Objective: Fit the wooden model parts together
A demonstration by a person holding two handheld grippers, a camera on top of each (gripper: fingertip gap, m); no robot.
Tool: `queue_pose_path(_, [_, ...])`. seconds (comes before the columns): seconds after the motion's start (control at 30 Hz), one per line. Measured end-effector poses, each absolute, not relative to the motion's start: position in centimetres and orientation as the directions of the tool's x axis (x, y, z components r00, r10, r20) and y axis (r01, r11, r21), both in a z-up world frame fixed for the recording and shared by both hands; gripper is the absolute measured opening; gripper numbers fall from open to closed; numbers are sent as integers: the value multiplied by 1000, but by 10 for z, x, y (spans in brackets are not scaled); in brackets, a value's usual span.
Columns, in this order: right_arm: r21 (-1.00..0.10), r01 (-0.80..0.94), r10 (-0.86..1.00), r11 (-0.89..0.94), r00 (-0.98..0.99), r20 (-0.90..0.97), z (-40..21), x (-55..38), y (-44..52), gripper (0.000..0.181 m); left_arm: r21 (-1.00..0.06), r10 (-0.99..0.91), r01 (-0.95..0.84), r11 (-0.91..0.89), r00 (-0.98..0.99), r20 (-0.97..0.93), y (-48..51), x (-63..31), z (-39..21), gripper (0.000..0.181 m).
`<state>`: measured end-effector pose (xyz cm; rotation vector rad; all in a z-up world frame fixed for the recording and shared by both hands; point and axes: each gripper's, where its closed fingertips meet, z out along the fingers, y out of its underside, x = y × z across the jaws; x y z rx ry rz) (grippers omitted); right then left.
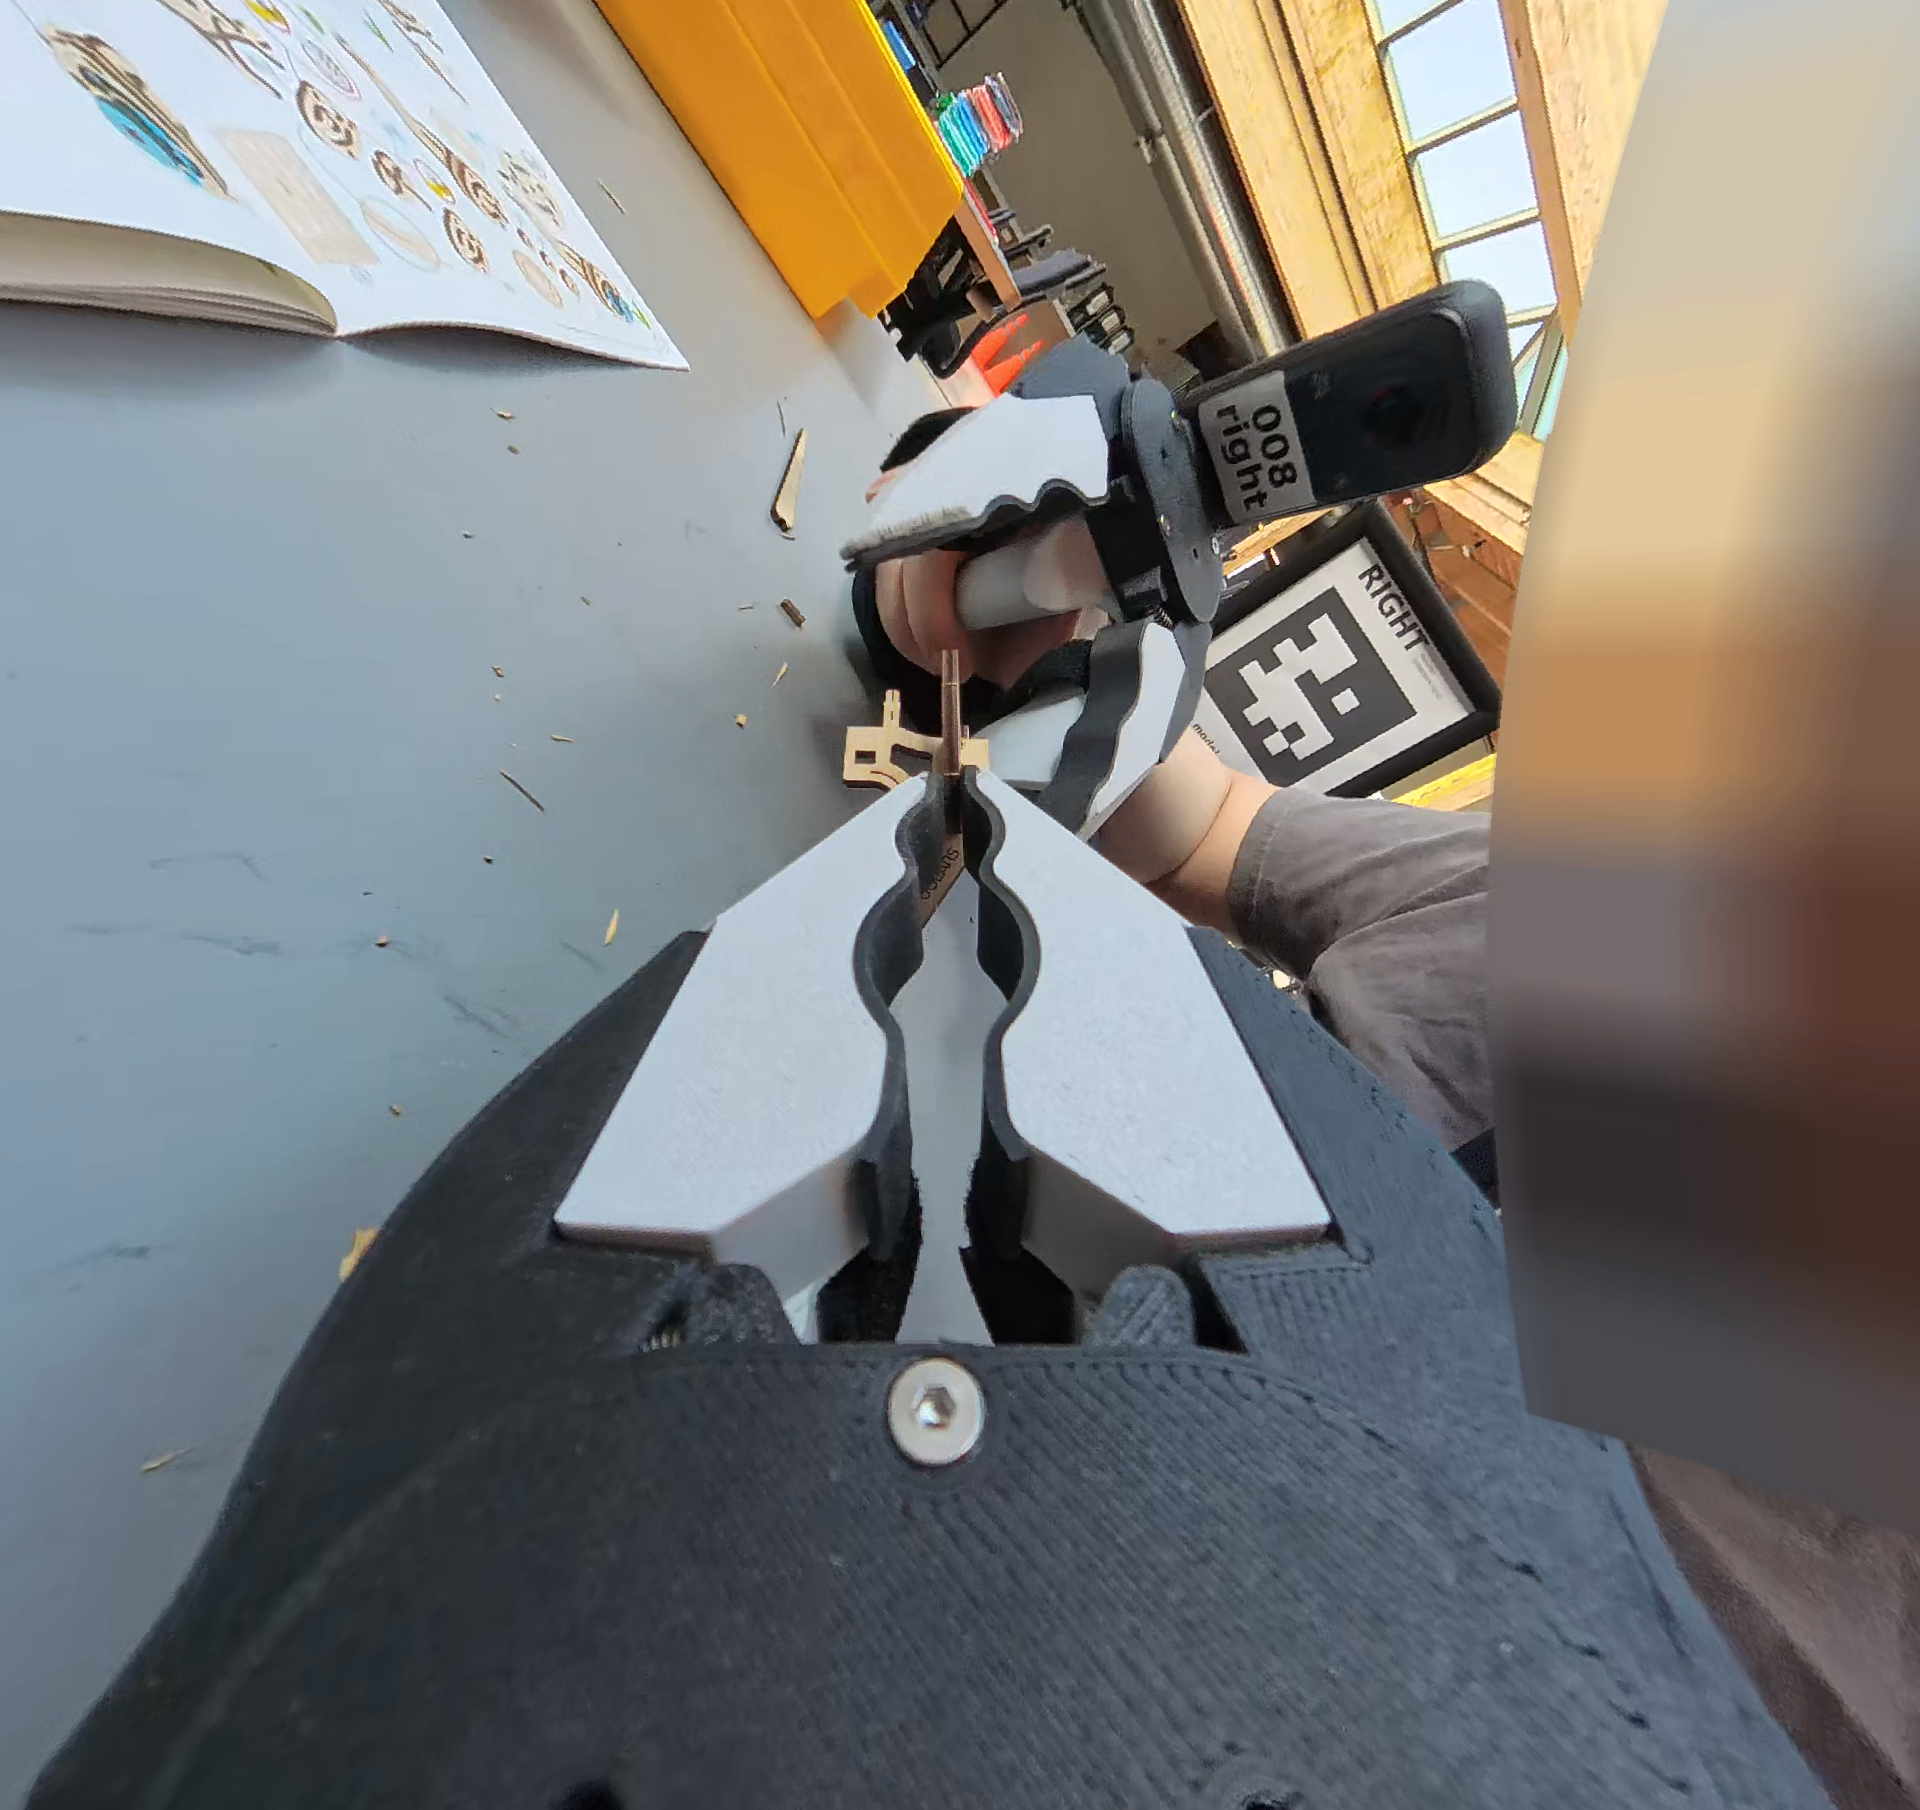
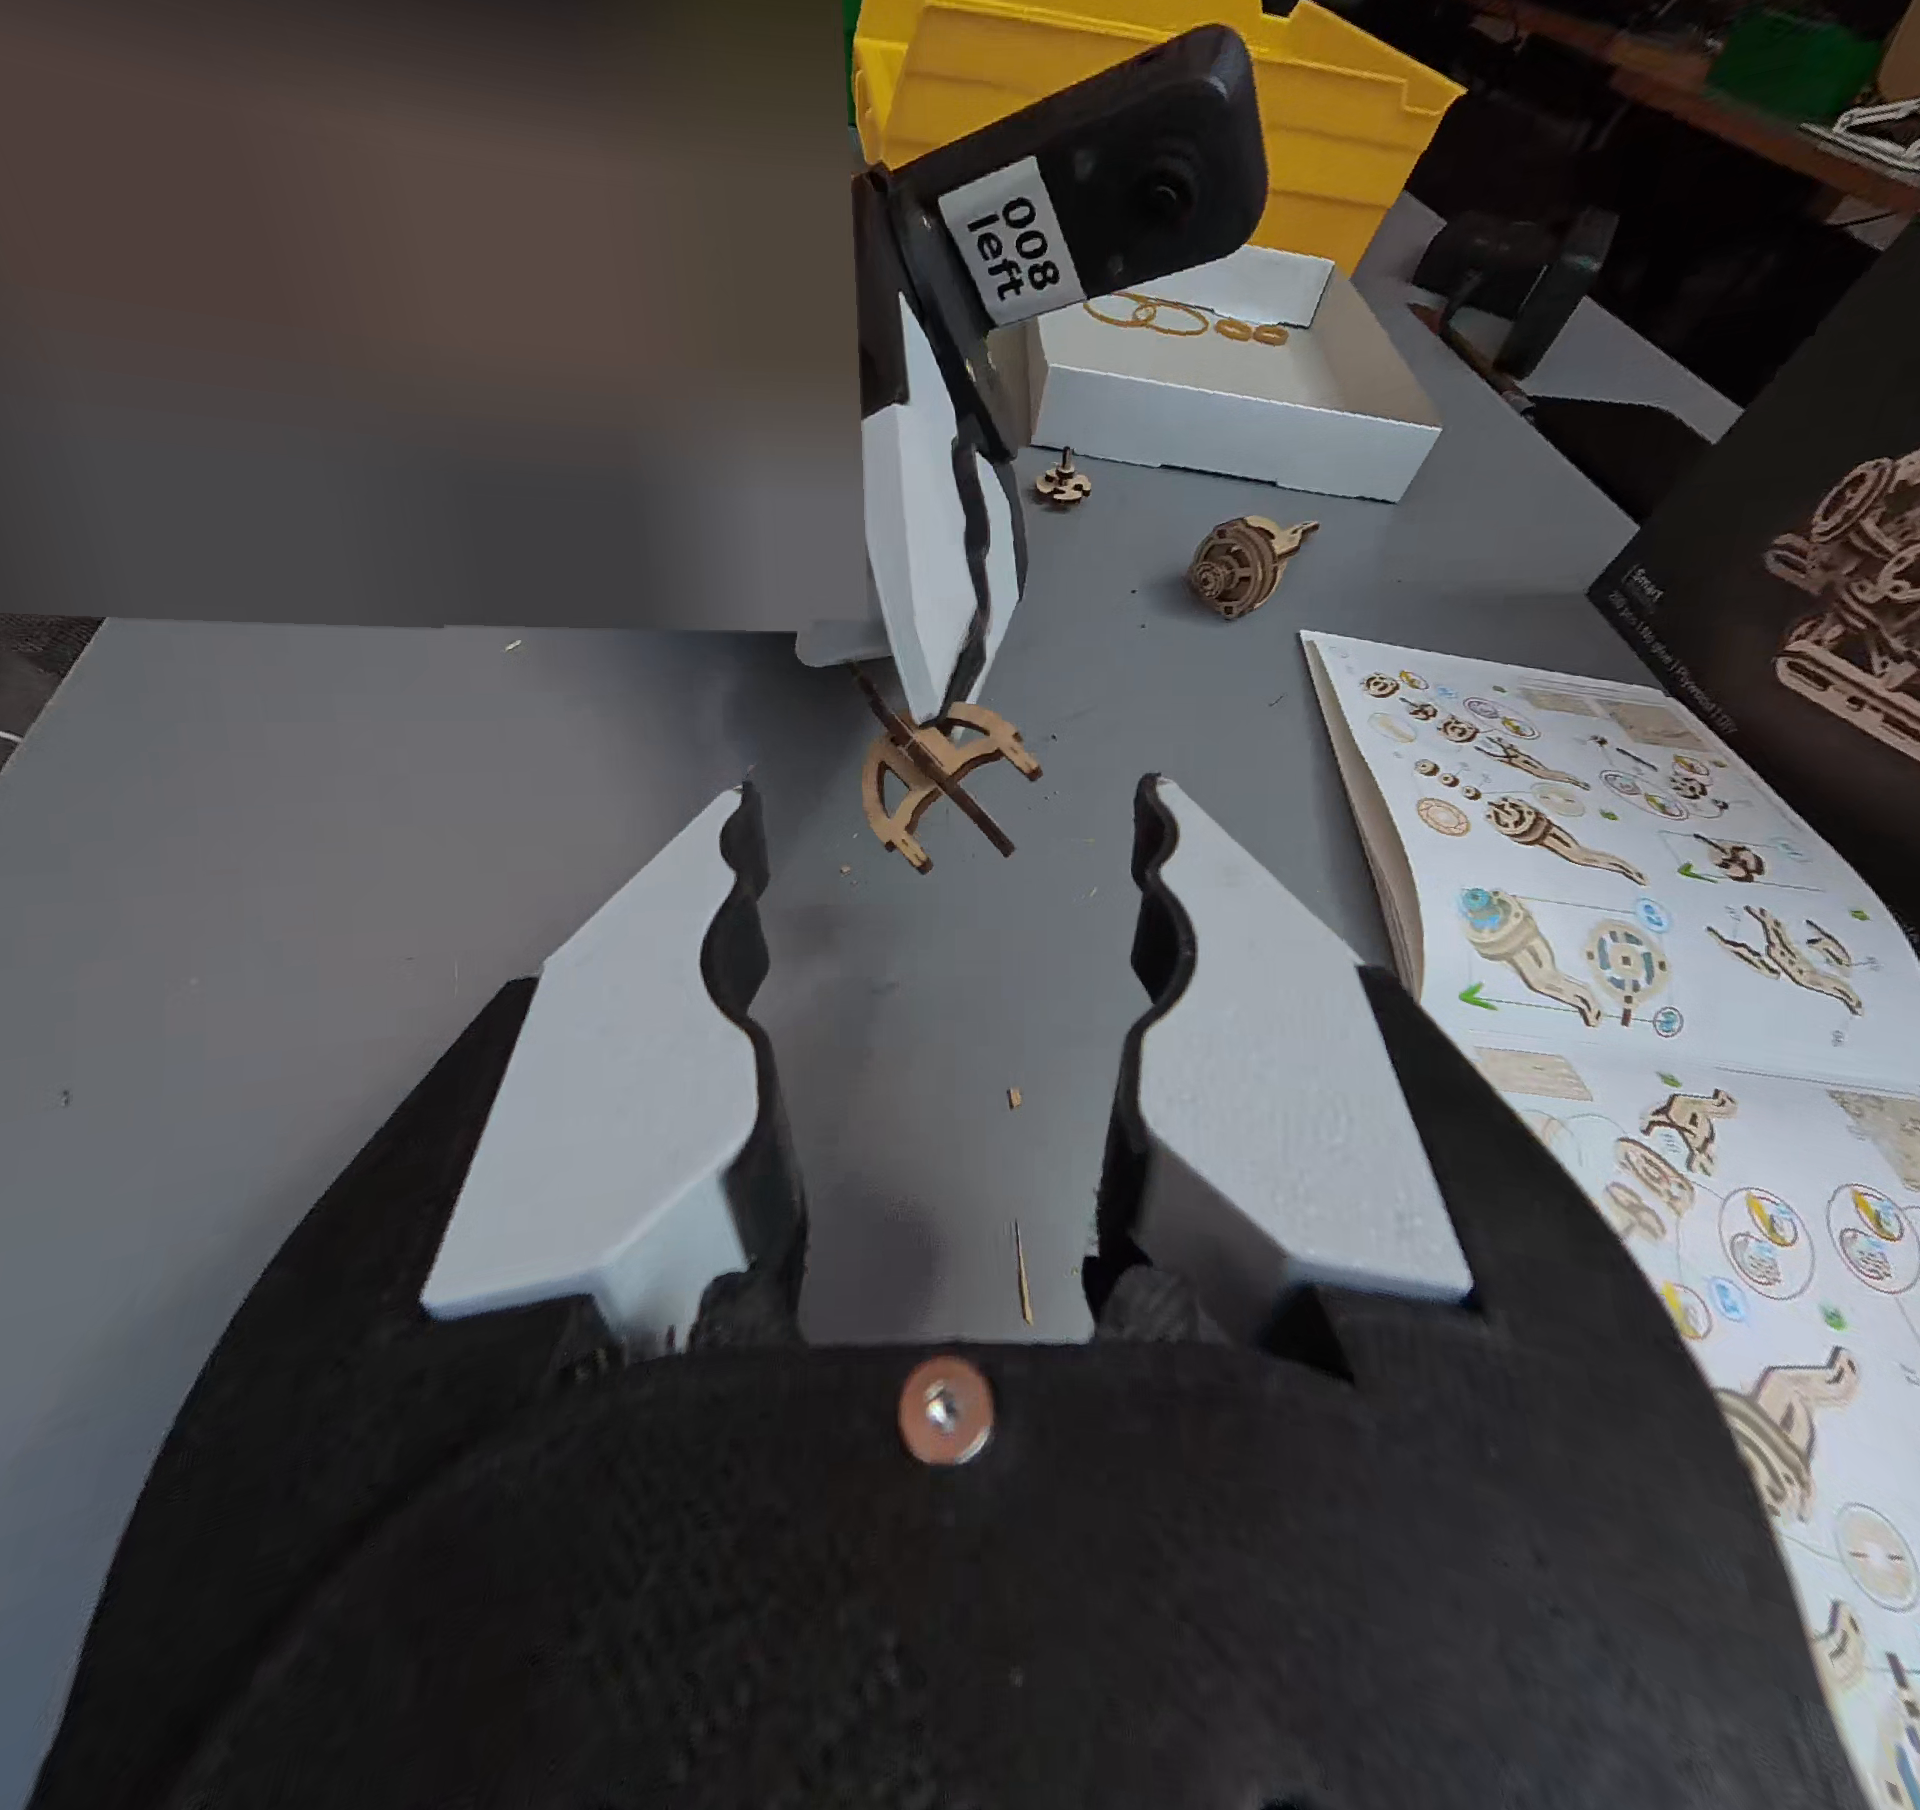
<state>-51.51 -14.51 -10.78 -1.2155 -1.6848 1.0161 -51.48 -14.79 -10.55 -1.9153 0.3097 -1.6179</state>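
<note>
My left gripper [image 1: 954, 786] is shut on a small wooden assembly [image 1: 902, 744]: flat curved pieces crossed by a thin dark stick [image 1: 950, 711]. In the right wrist view the same assembly [image 2: 935, 773] hangs from the left gripper's tips [image 2: 948, 716], just above the grey table [image 2: 312, 877]. My right gripper [image 2: 943, 792] is open and empty, its fingers either side of the assembly and a little short of it. In the left wrist view the right gripper [image 1: 935, 638] stands wide open just beyond the held part.
An open instruction booklet [image 2: 1621, 929] lies to the right. A round wooden sub-assembly [image 2: 1236, 560], a small wooden gear [image 2: 1062, 482], a white tray [image 2: 1236, 399] with rubber bands and a yellow bin [image 2: 1143, 56] stand farther back. A dark box [image 2: 1787, 576] stands at the right. Wood splinters dot the table. Less than 4 cm separates the two grippers' tips. Both grippers' tips are roughly 15 cm from the round wooden sub-assembly [image 2: 1236, 560].
</note>
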Motion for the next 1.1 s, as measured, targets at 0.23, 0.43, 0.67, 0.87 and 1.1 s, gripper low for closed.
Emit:
queue_pose_path(0.23, [-893,353,947,278,-257,193,-116,-515,-154,53,-558,-521,171,-812,219,825,-151,-512,-109,1])
queue_pose_path(0.43, [-809,414,907,417,-241,345,-128,-521,-152,59,-563,-523,159,-811,238,819,-151,-509,-111,0])
queue_pose_path(0.67, [-952,298,998,66,-24,61,-91,-519,-123,56,-612,-580,360,-704,205,788,-135,-527,-81,0])
queue_pose_path(0.87, [-813,172,780,-557,-229,-583,-63,-518,-132,29,-702,-666,434,-564,263,698,-131,-532,-60,0])
queue_pose_path(1.1, [-748,205,710,-632,-235,-664,-72,-527,-135,5,-717,-674,449,-533,287,681,-128,-528,-58,1])
